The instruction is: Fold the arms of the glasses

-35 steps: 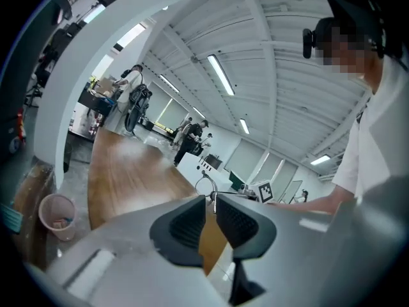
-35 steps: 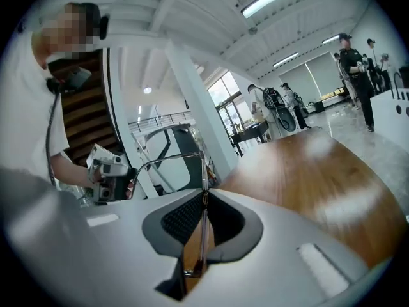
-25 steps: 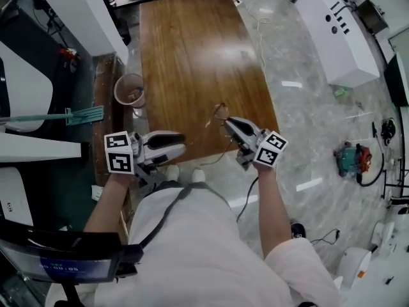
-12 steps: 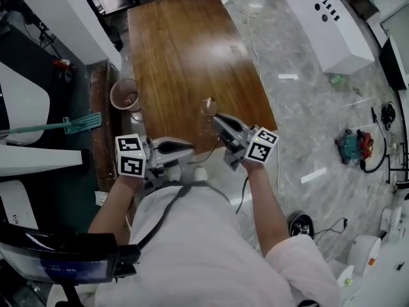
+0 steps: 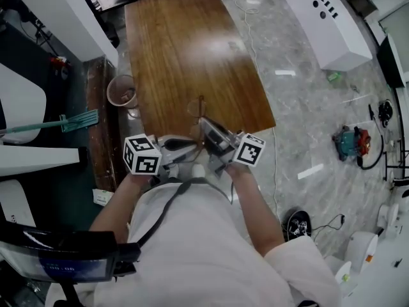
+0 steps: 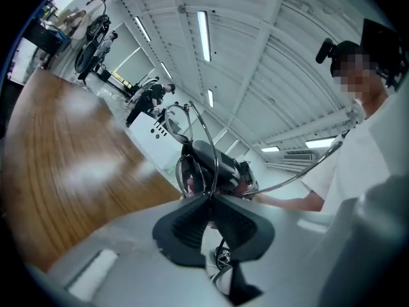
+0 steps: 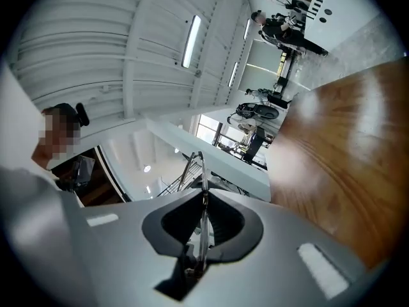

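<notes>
Thin wire-framed glasses [image 5: 197, 109] hang over the near edge of the brown table [image 5: 185, 50], between my two grippers. In the right gripper view my right gripper [image 7: 203, 200] is shut on the glasses' frame [image 7: 200, 165], which sticks up out of its pads. My left gripper [image 5: 190, 146] sits just left of the right gripper [image 5: 206, 128]. Its jaws have just been closing with a thin metal arm of the glasses [image 6: 209, 146] between them. The left gripper [image 6: 209, 203] now pinches that arm, and a lens ring [image 6: 185, 171] shows just beyond.
A brown bin [image 5: 121, 91] stands left of the table, with a green mop [image 5: 73, 121] beside it. A white cabinet [image 5: 323, 18] and a red and green device [image 5: 351, 142] stand on the marble floor to the right. A cable [image 5: 252, 31] runs past the table's right edge.
The two grippers have come together at the table's near edge. The right one carried the glasses leftward and rolled. The left one moved right and shut on a glasses arm.
</notes>
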{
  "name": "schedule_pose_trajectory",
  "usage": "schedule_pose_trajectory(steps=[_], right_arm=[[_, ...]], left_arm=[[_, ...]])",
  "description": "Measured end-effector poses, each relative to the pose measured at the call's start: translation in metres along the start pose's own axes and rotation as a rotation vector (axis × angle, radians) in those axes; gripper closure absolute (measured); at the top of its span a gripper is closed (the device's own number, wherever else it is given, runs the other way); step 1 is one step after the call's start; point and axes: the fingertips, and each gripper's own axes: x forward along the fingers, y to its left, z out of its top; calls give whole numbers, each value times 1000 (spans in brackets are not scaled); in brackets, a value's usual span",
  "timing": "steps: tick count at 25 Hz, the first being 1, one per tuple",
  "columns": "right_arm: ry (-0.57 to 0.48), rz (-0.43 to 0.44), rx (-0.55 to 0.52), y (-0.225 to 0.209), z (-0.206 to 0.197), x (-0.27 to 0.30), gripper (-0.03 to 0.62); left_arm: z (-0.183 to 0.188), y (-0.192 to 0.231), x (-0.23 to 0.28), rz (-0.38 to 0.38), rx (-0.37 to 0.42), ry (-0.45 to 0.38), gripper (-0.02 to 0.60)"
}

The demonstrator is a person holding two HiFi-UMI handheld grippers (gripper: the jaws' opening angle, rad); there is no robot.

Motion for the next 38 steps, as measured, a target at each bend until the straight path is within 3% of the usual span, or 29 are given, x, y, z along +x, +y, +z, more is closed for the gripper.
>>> schedule_pose_trajectory(steps=[7, 16, 19, 23, 28, 31, 38], right_arm=[[3, -21, -15, 0, -4, 7, 565], [-38, -59, -41, -12, 19, -4, 565], [-93, -69, -21, -14, 34, -9, 565], [-113, -103, -38, -18, 41, -13, 565], [-160, -144, 1, -27, 39, -17, 565], [-174, -148, 21, -26, 34, -18, 565], [-101, -115, -46, -11, 15, -11, 565]], left_arm=[[-1, 11, -6, 87, -5, -10, 541], [1, 7, -27, 127, 9, -49, 451], [19, -9, -42, 134, 104, -106, 448], [57, -50, -52, 66, 248, -186, 426], [67, -71, -42, 35, 365, -141, 435], [75, -67, -41, 62, 340, -187, 535], [103, -40, -49, 155, 206, -335, 517]])
